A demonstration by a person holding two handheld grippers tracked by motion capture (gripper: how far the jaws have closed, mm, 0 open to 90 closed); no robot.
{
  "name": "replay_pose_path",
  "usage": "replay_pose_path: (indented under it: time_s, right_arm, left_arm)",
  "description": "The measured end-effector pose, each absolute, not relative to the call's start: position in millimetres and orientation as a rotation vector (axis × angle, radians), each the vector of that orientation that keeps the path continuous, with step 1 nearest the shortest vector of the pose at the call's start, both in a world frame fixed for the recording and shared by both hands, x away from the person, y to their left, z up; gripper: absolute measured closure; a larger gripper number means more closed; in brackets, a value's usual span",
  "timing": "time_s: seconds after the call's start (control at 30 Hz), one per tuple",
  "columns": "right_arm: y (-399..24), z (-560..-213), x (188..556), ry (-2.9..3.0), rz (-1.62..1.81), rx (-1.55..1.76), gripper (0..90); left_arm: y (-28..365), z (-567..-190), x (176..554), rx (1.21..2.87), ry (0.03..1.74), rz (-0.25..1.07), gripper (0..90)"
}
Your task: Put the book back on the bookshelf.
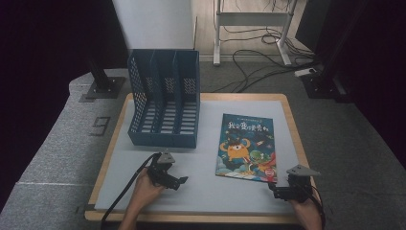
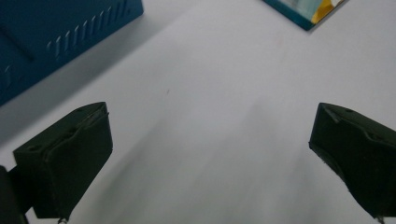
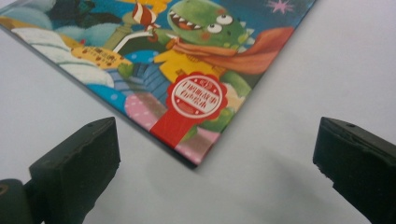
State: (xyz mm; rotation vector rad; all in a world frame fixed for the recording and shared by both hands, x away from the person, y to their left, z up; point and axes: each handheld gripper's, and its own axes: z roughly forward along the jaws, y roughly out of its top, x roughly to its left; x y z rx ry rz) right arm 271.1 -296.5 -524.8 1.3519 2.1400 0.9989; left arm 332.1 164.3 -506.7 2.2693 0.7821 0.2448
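Facing the right tongs [image 3: 210, 163], wide apart: a glossy, flat book [image 3: 187, 56] corner.

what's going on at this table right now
A person holds a two-jaw gripper in each hand over a grey mat. The right gripper, jaws wide open, is lined up on the near corner of a picture book lying flat, but not touching it. The left gripper hovers open over bare mat in front of a blue file rack standing upright at the back left. Nothing is gripped yet.
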Motion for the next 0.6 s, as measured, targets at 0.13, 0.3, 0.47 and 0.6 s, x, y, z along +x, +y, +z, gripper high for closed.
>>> replay_pose_path:
  time_s: [0.13, 0.3, 0.47, 0.6]
  right_arm:
    - [-296.2, -521.7, 275.4, 2.143, 0.996, 1.341, 0.1]
    - [-294.8, -520.5, 279.8, 2.152, 0.992, 1.334, 0.1]
    - [-294.1, -518.9, 286.3, 2.157, 0.996, 1.327, 0.1]
    - [-293.8, -517.5, 292.3, 2.162, 1.0, 1.334, 0.1]
  left_arm:
    - [146.7, -504.1, 339.5, 2.297, 0.743, 0.262, 0.0]
    - [130.6, -502.0, 346.9, 2.316, 0.709, 0.252, 0.0]
    - [110.7, -500.6, 356.7, 2.339, 0.677, 0.245, 0.0]
    - [94.3, -502.9, 364.7, 2.362, 0.657, 0.26, 0.0]
